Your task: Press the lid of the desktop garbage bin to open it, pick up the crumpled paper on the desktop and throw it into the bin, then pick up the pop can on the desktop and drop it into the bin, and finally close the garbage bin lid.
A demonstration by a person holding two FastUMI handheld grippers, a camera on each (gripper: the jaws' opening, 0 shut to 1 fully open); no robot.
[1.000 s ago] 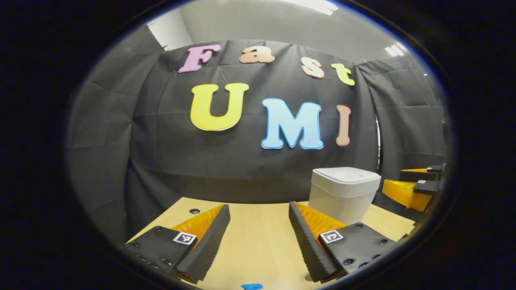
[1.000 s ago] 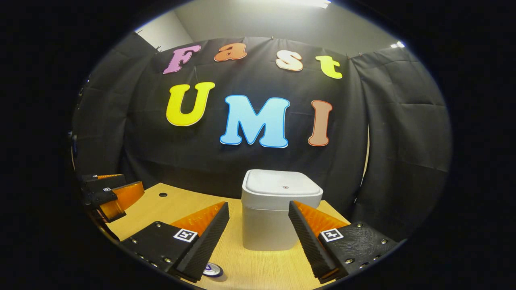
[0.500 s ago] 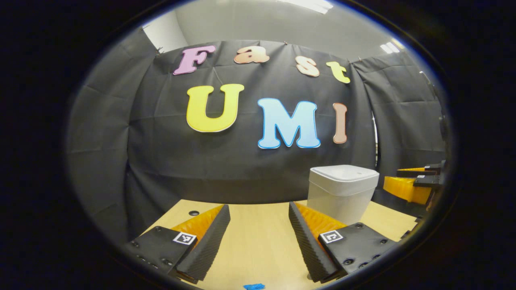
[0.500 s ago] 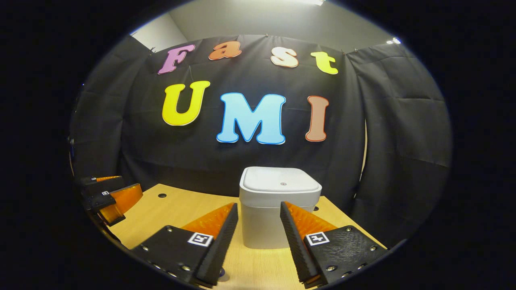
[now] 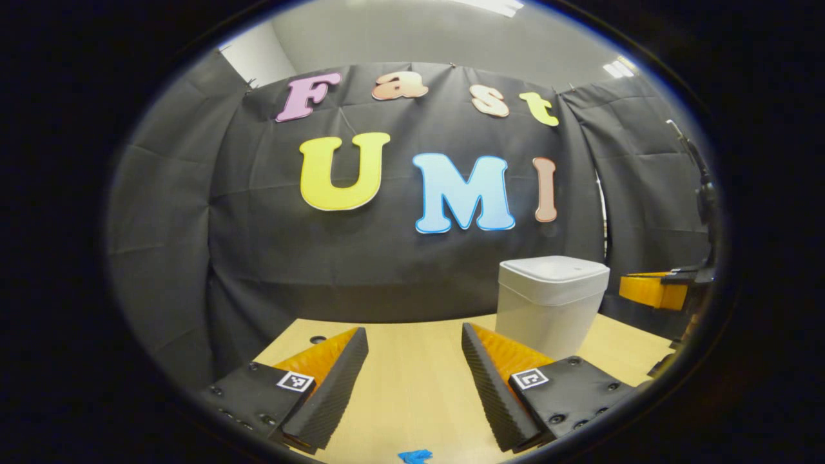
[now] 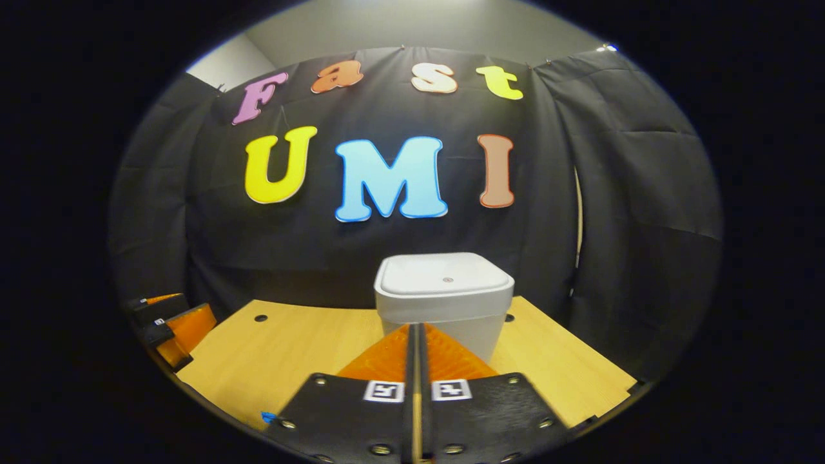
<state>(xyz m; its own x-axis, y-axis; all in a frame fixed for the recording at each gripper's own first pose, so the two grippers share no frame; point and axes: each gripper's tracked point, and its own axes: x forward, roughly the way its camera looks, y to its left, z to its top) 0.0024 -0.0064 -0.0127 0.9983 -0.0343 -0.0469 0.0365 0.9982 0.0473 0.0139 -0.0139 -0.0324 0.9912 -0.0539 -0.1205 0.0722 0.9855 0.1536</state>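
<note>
in the right gripper view, the right gripper (image 6: 416,348) sits nearest, its two fingers pressed together with nothing between them, their tips raised in front of the garbage bin (image 6: 445,303) and apart from it. the bin stands just beyond them on the wooden desktop (image 6: 290,348), toward its far edge, upright, with its lid (image 6: 445,277) closed flat. a small blue scrap (image 6: 267,417) lies at the near left edge of the desktop. the left gripper (image 6: 171,325) shows at the far left of this view, above the left side of the desk.

in the left gripper view, the left gripper (image 5: 416,367) has its fingers spread wide, holding nothing, over bare desktop (image 5: 412,386). a blue bit (image 5: 416,456) lies on the wood at the near edge, below the gap between the fingers. farther off to the right stands the garbage bin (image 5: 548,309), lid (image 5: 554,269) down, and past it at the right edge the right gripper (image 5: 654,290) hangs near the bin's top level.
</note>
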